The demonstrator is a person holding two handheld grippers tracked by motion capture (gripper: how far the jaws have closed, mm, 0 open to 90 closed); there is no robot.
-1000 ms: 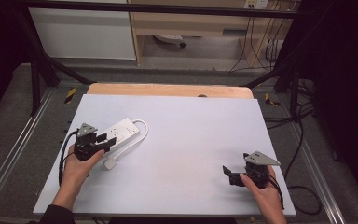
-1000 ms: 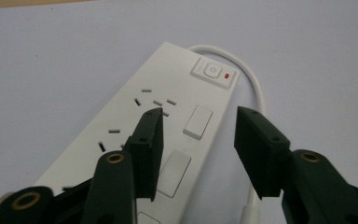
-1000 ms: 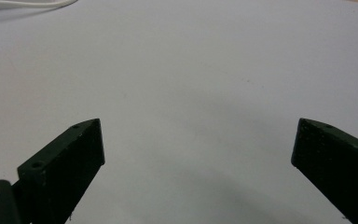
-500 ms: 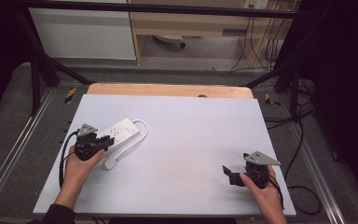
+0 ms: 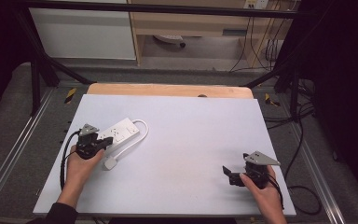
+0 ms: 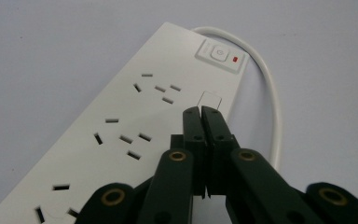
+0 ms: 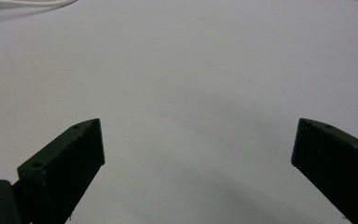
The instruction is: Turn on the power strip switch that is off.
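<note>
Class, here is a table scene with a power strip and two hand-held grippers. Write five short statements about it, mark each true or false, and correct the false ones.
1. The left gripper has its jaws closed together above the power strip. True.
2. The right gripper grips the strip's cable. False: its jaws stand wide apart over the bare table, holding nothing.
3. The strip's cable loops round and ends in a white plug on the table. True.
4. The power strip is black. False: it is white.
5. The switch sits at the strip's end where the cable leaves. True.
</note>
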